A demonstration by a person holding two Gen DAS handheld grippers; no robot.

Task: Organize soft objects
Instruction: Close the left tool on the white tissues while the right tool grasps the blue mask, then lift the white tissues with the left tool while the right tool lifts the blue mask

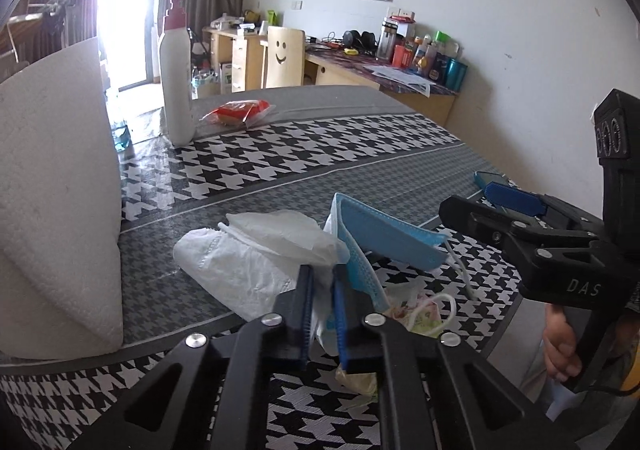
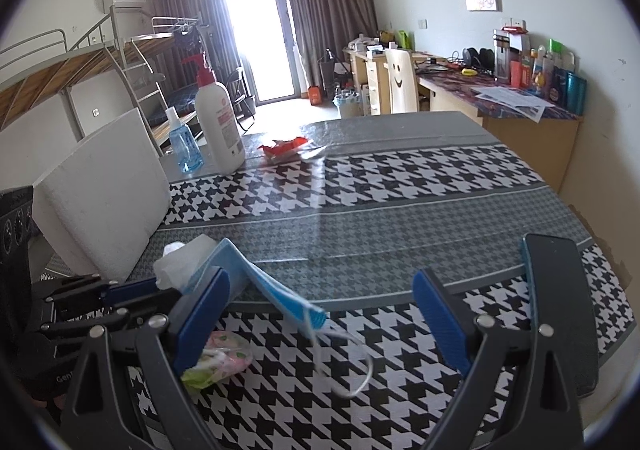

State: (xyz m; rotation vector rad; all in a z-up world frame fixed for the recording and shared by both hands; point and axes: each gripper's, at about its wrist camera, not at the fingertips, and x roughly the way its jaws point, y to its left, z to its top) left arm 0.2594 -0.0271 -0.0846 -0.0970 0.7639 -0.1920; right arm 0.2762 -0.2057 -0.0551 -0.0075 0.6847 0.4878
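My left gripper (image 1: 322, 282) is shut on a bundle of soft things: a folded blue face mask (image 1: 384, 234) and a white mask or tissue (image 1: 256, 250), held just above the houndstooth table. The blue mask (image 2: 276, 290) hangs to the right with its ear loop (image 2: 352, 366) dangling. A small floral packet (image 1: 420, 314) lies under it, also in the right wrist view (image 2: 220, 362). My right gripper (image 2: 320, 314) is open and empty, just right of the bundle; it shows in the left wrist view (image 1: 496, 205).
A white paper towel roll (image 1: 56, 185) lies at the left. A white pump bottle (image 2: 218, 121), a blue spray bottle (image 2: 182, 145) and a red packet (image 2: 286, 147) stand at the far side of the table (image 2: 400, 185). A cluttered desk (image 2: 520, 105) is beyond.
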